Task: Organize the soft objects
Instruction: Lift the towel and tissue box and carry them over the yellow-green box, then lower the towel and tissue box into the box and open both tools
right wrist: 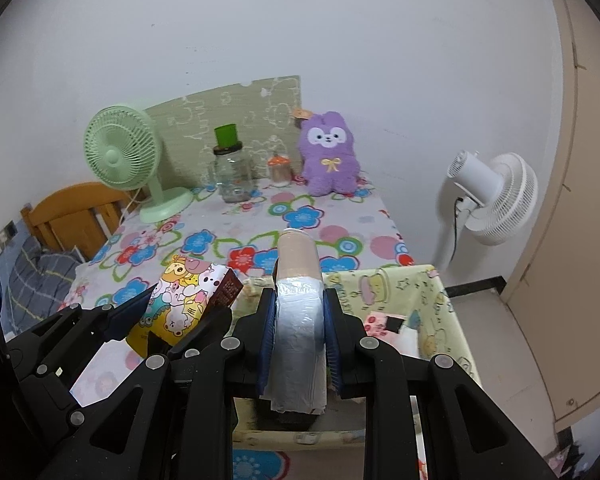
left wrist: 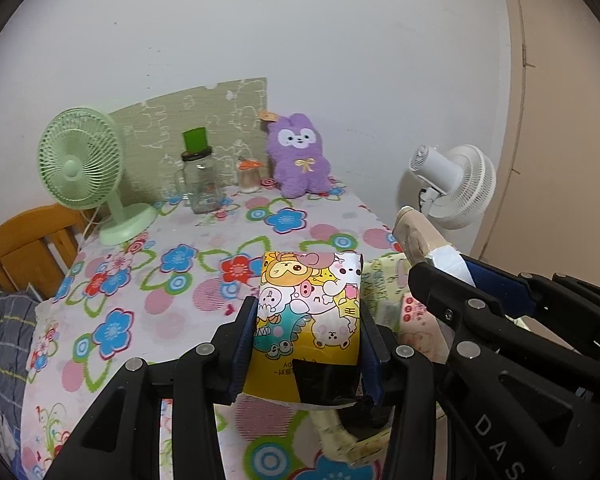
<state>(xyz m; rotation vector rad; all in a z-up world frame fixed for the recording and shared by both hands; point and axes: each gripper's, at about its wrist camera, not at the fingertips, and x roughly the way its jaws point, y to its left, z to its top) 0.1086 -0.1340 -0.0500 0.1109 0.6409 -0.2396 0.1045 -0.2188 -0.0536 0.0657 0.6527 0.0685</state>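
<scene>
My left gripper [left wrist: 306, 312] is shut on a yellow cartoon-printed tissue pack [left wrist: 312, 308], held above the flowered table; the same tissue pack [right wrist: 180, 304] shows at the left of the right wrist view. My right gripper [right wrist: 298, 300] is shut on a beige and grey plastic-wrapped roll [right wrist: 298, 312], which shows in the left wrist view as the roll [left wrist: 424, 240] at the right. Under both hangs a pale yellow fabric storage box [right wrist: 432, 292], with a pink pack [right wrist: 376, 322] inside. A purple plush rabbit [left wrist: 298, 156] sits at the table's far edge.
At the back of the flowered tablecloth [left wrist: 148, 280] stand a green desk fan [left wrist: 80, 168], a glass jar with a green cup on top [left wrist: 198, 176] and a small orange-lidded jar [left wrist: 249, 176]. A white floor fan [right wrist: 492, 196] stands right. A wooden chair [left wrist: 24, 248] is left.
</scene>
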